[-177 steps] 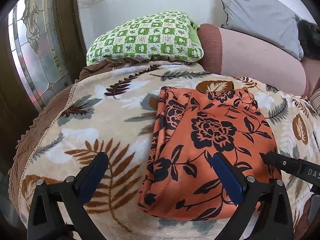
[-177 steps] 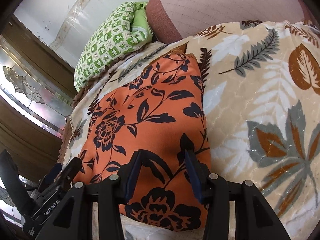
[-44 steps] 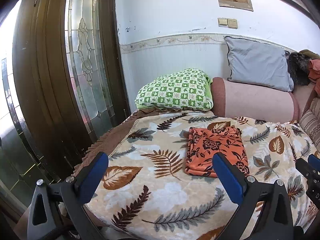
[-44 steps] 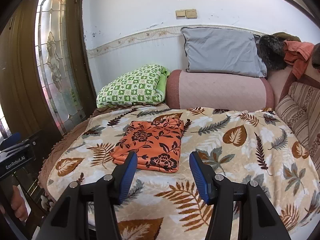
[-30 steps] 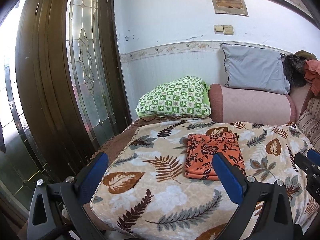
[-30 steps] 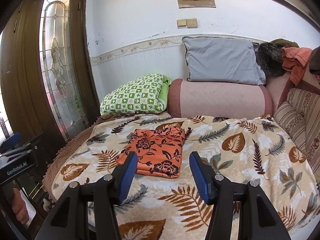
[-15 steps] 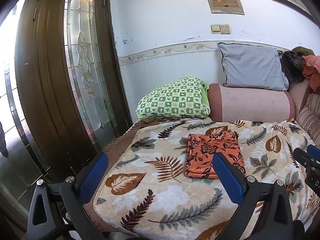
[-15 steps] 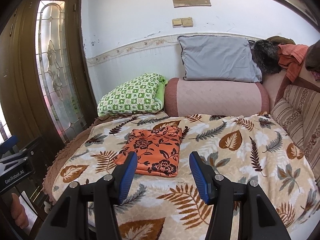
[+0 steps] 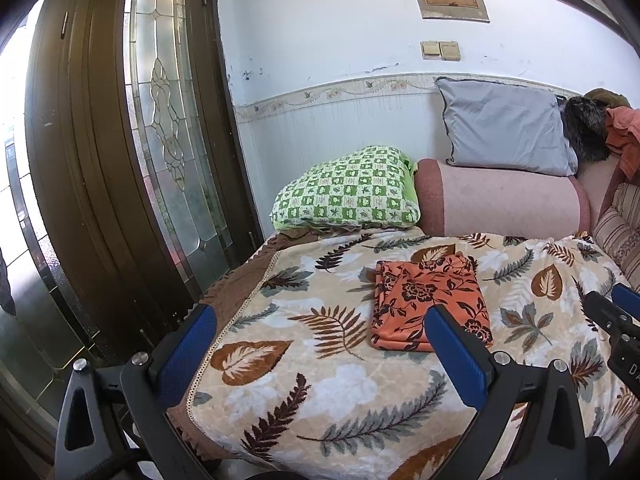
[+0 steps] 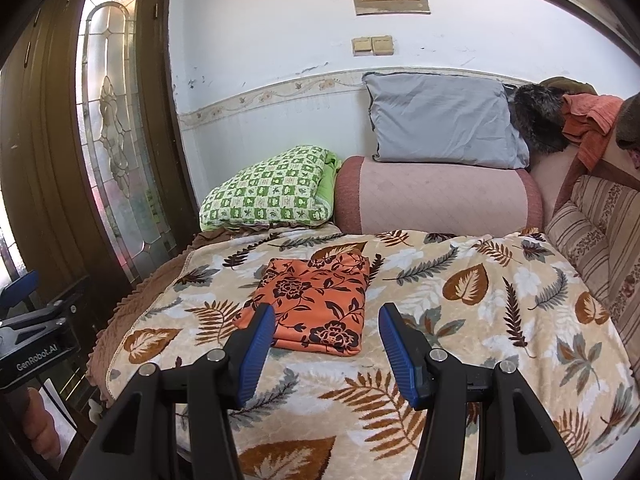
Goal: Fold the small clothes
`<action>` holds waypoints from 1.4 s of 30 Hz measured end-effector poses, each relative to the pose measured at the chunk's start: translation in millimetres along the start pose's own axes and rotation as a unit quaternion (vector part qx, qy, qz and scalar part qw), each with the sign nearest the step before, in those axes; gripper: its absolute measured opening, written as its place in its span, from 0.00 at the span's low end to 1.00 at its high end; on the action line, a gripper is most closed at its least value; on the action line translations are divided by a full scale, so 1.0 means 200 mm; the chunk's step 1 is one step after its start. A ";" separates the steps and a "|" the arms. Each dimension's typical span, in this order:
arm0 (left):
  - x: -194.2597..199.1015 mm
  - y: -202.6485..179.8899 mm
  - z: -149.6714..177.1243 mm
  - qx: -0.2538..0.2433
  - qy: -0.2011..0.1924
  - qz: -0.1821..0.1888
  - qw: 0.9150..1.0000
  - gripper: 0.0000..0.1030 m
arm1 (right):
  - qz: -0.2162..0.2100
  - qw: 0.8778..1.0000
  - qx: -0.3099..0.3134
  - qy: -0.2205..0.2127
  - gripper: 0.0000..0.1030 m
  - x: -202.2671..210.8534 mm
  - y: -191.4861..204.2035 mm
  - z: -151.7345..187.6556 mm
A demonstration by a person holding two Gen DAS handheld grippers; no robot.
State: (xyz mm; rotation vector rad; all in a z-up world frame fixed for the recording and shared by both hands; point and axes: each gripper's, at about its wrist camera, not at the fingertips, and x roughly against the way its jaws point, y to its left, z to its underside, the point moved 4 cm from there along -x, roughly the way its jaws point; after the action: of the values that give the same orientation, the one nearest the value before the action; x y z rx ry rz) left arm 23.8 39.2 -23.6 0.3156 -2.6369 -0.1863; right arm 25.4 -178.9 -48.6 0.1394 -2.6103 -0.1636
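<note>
An orange garment with a dark flower print (image 9: 430, 304) lies folded into a flat rectangle on the leaf-patterned blanket (image 9: 320, 376); it also shows in the right wrist view (image 10: 312, 306). My left gripper (image 9: 320, 360) is open wide and empty, held well back from the bed's front edge. My right gripper (image 10: 326, 346) is open and empty, also held back in front of the garment. Neither gripper touches the cloth.
A green checked pillow (image 9: 346, 190), a pink bolster (image 9: 500, 200) and a grey pillow (image 9: 504, 132) stand at the back. A striped cushion (image 10: 596, 236) is on the right. A dark wooden door with glass (image 9: 120, 160) stands left of the bed.
Since about six seconds ago both grippers have pulled far back from the folded garment. In the last second the views have barely shifted. The garment lies still.
</note>
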 end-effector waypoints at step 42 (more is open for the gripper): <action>0.06 -0.07 -0.22 0.009 -0.013 0.033 0.999 1.00 | 0.006 1.000 -0.012 -0.010 0.56 0.02 -0.05 -0.17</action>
State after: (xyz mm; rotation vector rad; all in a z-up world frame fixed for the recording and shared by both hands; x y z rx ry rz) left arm 37.4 19.2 17.5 0.2346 -2.6713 -0.1454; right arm 39.6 -192.2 -18.1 0.1140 -2.6279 -0.1929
